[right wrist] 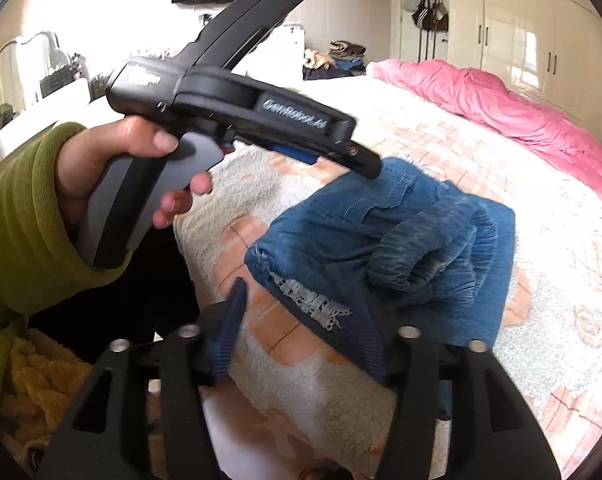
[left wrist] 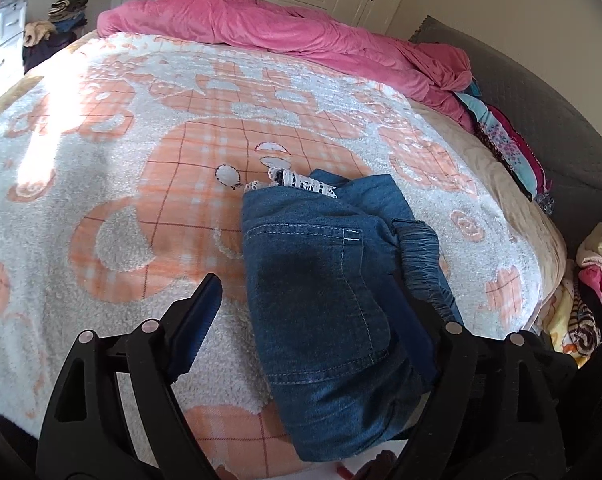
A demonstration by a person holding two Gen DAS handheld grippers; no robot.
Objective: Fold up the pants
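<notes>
Folded pants point(left wrist: 325, 320) lying on the bed point(left wrist: 101, 208), long axis running away from both grippers.

Left gripper point(left wrist: 305, 312) jaws wide, gripping nothing, pants just ahead; right gripper point(right wrist: 301, 320) jaws half open, empty, near the lace hem point(right wrist: 313, 300).

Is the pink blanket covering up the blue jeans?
No, the pink blanket is bunched up at the far end of the bed, while the jeans lie uncovered on the orange and white bedspread near the grippers.

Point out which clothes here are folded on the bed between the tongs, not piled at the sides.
The blue denim pants, trimmed with white lace, folded on the peach-and-white blanket. The other clothes sit in heaps off the bed's edges.
</notes>
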